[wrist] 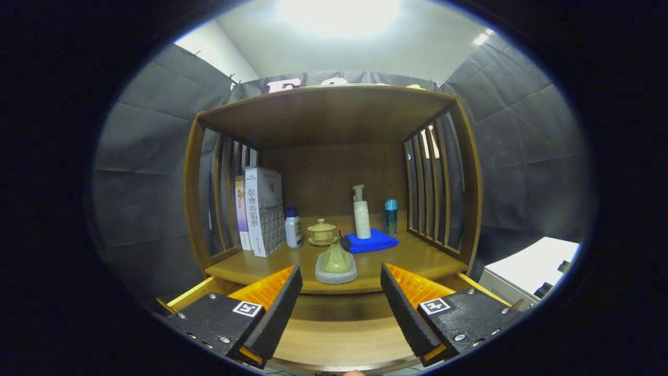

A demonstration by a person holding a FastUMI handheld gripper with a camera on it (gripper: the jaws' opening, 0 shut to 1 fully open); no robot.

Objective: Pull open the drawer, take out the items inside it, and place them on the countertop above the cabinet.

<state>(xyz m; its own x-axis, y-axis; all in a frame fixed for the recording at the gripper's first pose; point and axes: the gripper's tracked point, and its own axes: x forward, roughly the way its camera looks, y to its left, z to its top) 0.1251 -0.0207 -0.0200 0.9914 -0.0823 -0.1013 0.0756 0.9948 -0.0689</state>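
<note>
Wooden cabinet [334, 120] fills the middle of the frame, with an open shelf whose floor serves as the tabletop [412, 258] above the drawer. My tool [341, 305] hangs in front of it, its two fingers spread wide apart and grasping nothing.

Below the tabletop, in the lower middle of the frame, the drawer [334, 334] looks pulled out toward me; the part of its floor I can see between my fingers is bare wood. I cannot see the corners under my fingers.

At the front edge of the tabletop, just beyond my fingers, a small green cone-shaped piece sits on a grey pad [336, 267]. Further back stand some books [261, 209] at the left, a small white bottle [293, 227], a lidded cup [322, 232], a folded blue cloth [371, 242], a tall pump bottle [361, 213] and a blue bottle [391, 215].

My judgement: the drawer is open and the cone on its pad has probably been set down from it, so the task seems nearly or fully done. What is left, at most, is checking the hidden parts of the drawer.
</note>
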